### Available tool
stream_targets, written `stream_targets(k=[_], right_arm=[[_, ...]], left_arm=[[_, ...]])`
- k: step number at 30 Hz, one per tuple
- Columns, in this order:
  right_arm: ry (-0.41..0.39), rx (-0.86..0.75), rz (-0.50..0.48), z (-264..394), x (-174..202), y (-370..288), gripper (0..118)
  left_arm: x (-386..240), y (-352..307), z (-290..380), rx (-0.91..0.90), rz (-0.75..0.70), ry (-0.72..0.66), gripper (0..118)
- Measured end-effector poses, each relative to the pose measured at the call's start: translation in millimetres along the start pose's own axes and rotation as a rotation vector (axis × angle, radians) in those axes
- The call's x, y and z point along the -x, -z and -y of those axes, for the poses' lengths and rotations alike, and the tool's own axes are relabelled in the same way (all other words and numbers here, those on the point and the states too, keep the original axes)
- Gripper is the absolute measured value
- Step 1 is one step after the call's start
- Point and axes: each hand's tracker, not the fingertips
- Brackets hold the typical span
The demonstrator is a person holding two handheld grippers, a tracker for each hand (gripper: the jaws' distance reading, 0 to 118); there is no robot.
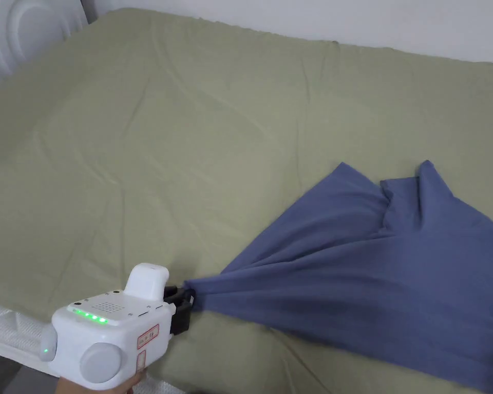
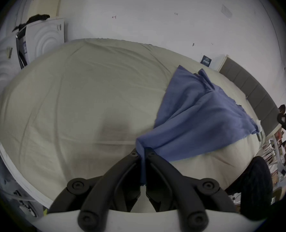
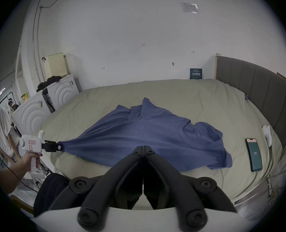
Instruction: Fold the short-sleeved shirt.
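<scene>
One bed [image 1: 137,154], covered by a smooth, faintly creased olive-green sheet, carries everything. One blue short-sleeved shirt [image 1: 374,277] of soft knit cloth lies on its near right part, spread flat at the round collar end and gathered into a taut, pleated fan toward the left. Two hand-held grippers are in use. The left hand-held gripper [image 1: 186,302], white-bodied with black jaws, sits at the bed's near left edge, clenched on the shirt's bunched corner. The right hand-held gripper [image 3: 143,147] hovers above the shirt's near edge, jaws pressed together with nothing between them. One flat dark phone [image 3: 254,154] lies right of the shirt.
</scene>
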Motion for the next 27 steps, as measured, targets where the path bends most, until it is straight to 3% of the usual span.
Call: stream_targets(k=[5,10,11,13,14,18,22,23,25,26,27], right_arm=[[-0.103,0.041,-0.027,-28,-3,52,0],[-0.254,0.148,-0.039,-76,-17,188,1],[-0.267,0.174,-0.038,-81,-27,219,15],[-0.244,0.263,-0.071,-102,-43,287,104],[-0.235,0.307,-0.055,-110,-48,315,118],[-0.252,0.369,0.040,-134,-61,406,118],[-0.239,0.433,0.108,-114,-111,465,118],[-0.198,0.452,0.167,-113,-108,459,118],[-0.135,0.560,0.177,-104,-117,459,118],[-0.068,0.563,0.132,-101,-121,454,114],[-0.026,0.462,0.132,-109,-112,429,104]], left_arm=[[5,-5,-6,-0.035,0.005,-0.004,0],[-11,-22,-13,-0.065,0.025,0.005,0],[-14,-25,-14,-0.069,0.028,0.008,0],[-20,-29,-18,-0.082,0.038,0.013,0],[-12,-26,-20,-0.080,0.038,0.016,0],[-7,-25,-26,-0.077,0.040,0.038,0],[-1,-21,-29,-0.072,0.046,0.043,0],[1,-19,-29,-0.070,0.045,0.041,0],[6,-17,-31,-0.070,0.049,0.032,0],[16,-14,-26,-0.069,0.049,0.032,0],[24,-13,-22,-0.069,0.047,0.032,0]])
